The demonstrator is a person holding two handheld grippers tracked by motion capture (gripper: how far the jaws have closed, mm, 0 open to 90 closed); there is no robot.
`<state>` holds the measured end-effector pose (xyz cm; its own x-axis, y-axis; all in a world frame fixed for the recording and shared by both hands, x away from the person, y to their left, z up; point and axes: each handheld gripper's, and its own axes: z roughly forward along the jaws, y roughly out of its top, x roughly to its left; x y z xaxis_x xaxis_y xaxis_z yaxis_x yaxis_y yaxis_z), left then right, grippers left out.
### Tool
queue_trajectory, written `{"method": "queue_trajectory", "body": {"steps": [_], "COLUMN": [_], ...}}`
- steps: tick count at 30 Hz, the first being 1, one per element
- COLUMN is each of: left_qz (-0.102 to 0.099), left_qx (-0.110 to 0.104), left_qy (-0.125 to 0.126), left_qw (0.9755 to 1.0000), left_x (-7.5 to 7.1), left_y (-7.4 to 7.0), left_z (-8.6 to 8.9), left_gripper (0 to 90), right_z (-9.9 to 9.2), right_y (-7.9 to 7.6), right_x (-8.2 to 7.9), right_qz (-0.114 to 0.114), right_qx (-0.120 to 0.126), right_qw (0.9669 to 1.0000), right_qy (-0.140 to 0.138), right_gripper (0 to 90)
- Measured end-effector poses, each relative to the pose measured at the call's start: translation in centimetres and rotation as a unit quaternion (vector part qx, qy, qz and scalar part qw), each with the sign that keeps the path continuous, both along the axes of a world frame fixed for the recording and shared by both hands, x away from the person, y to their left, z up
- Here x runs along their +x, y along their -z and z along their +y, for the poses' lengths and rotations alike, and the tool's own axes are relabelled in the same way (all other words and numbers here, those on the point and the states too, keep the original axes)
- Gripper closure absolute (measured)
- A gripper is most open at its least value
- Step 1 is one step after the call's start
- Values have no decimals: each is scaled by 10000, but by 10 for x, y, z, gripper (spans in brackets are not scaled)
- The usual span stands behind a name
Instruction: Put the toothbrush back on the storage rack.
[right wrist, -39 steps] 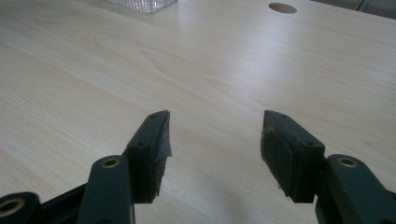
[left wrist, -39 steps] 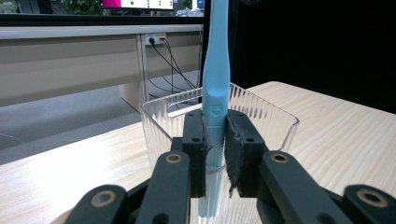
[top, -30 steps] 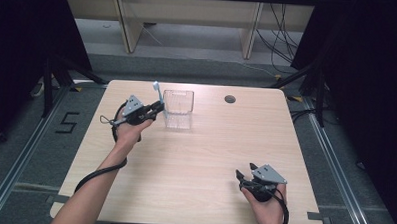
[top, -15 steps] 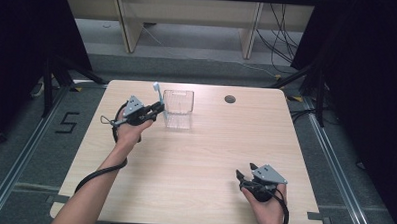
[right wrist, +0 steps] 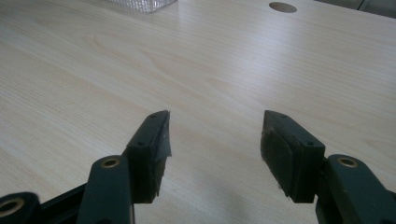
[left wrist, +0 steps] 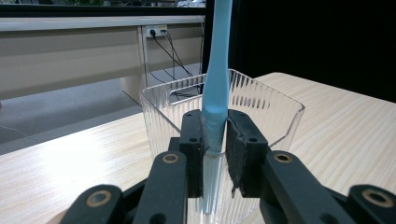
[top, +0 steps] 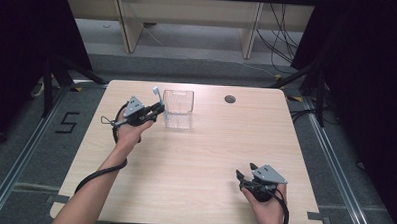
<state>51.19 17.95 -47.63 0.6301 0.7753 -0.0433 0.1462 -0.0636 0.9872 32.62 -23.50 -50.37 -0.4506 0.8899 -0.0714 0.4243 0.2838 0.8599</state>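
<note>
A slim light-blue handle [left wrist: 217,70] stands upright between the jaws of my left gripper [left wrist: 215,135], whose pads press on its lower end. The jaws have just been easing open a little, with the handle still between them. In the high view the left gripper [top: 159,109] holds the handle [top: 157,94] just left of a clear ribbed plastic container [top: 178,109]. That container [left wrist: 266,107] sits right behind the jaws. My right gripper [top: 245,171] rests near the table's front right, and its jaws [right wrist: 215,135] are open with nothing between them.
The wooden table [top: 195,157] has a round cable hole [top: 230,99] at the back right. Dark curtains flank both sides, and shelving legs and cables lie beyond the far edge. The container's base [right wrist: 140,3] shows far ahead of the right gripper.
</note>
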Motion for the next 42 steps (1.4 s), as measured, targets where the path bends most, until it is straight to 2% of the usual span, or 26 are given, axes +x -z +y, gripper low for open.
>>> {"method": "queue_trajectory", "body": {"steps": [1,8,12,18,19,20,24,25,28,29,31,37,40,42], "left_qz": [3,21,2,5,22,26,47,42,35,28,-1,82,108,146], "left_qx": [4,-3,-25,-30,-48,-40,-27,-3,7,23,-22,24,70,103], "left_qy": [-2,-24,-23,-45,-60,-52,-66,-35,-29,-29,-18,-143,-157,-154], "left_qw": [10000,10000,10000,10000,10000,10000,10000,10000,10000,10000,10000,9999,9998,9997], "left_x": [0,0,0,0,0,0,0,-1,-2,-2,-2,-6,-8,-11], "left_y": [0,1,0,0,1,1,1,1,-1,-1,-2,-6,-6,-6], "left_z": [0,1,1,1,1,1,1,0,-1,-2,-2,1,2,4], "left_gripper": [758,749,746,728,721,714,641,641,566,548,530,375,335,314], "right_z": [1,1,1,1,2,2,1,1,1,2,2,2,2,2], "right_y": [0,0,0,0,0,0,0,0,0,0,1,0,1,1], "right_x": [0,0,1,1,0,0,0,0,0,0,0,-1,0,0], "right_qz": [64,72,-33,-31,69,70,-23,-14,-17,66,77,103,1,61], "right_qx": [68,87,16,14,90,92,17,22,17,73,109,116,28,75], "right_qw": [10000,9999,10000,10000,9999,9999,10000,10000,10000,9999,9999,9999,10000,10000], "right_qy": [-21,-18,-13,-15,-27,-27,2,4,1,-26,-37,34,15,-1], "right_gripper": [432,432,431,431,431,431,431,431,431,431,431,431,431,431]}}
